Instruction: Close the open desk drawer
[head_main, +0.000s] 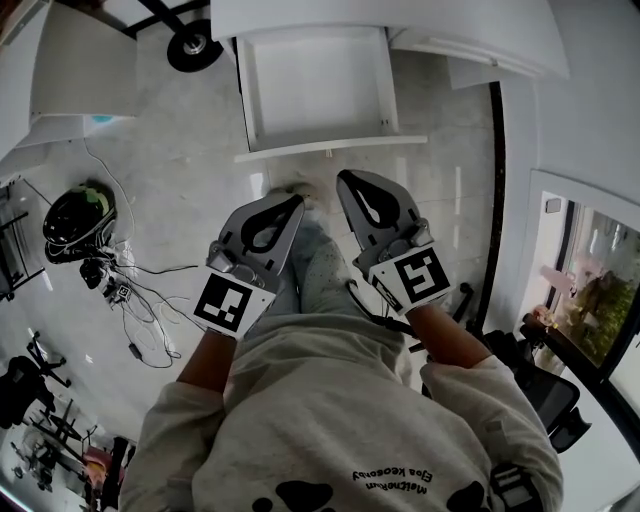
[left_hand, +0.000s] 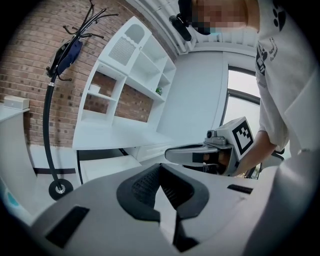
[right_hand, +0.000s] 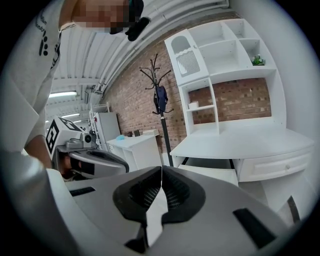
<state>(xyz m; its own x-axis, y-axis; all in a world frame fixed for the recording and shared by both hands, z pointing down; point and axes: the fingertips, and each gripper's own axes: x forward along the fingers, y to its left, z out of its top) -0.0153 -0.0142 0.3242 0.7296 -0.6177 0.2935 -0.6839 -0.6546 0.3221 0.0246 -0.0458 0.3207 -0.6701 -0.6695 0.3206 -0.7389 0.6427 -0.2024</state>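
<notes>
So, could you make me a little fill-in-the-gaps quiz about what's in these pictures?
1. The white drawer of the desk stands ____.
2. The left gripper and the right gripper both have their jaws ____, with nothing between them.
3. The wall behind the coat stand is built of ____.
Missing words: open; shut; brick.

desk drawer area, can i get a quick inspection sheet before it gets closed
surface: white desk top, nothing seen on it
job's things: drawer pulled open, inside looks empty
clutter: dark helmet-like thing on the floor
grippers: left gripper and right gripper, jaws shut, empty, short of the drawer
cables: loose tangle on the floor beside the helmet-like thing
surroundings: shelf unit, brick wall, coat stand, window
</notes>
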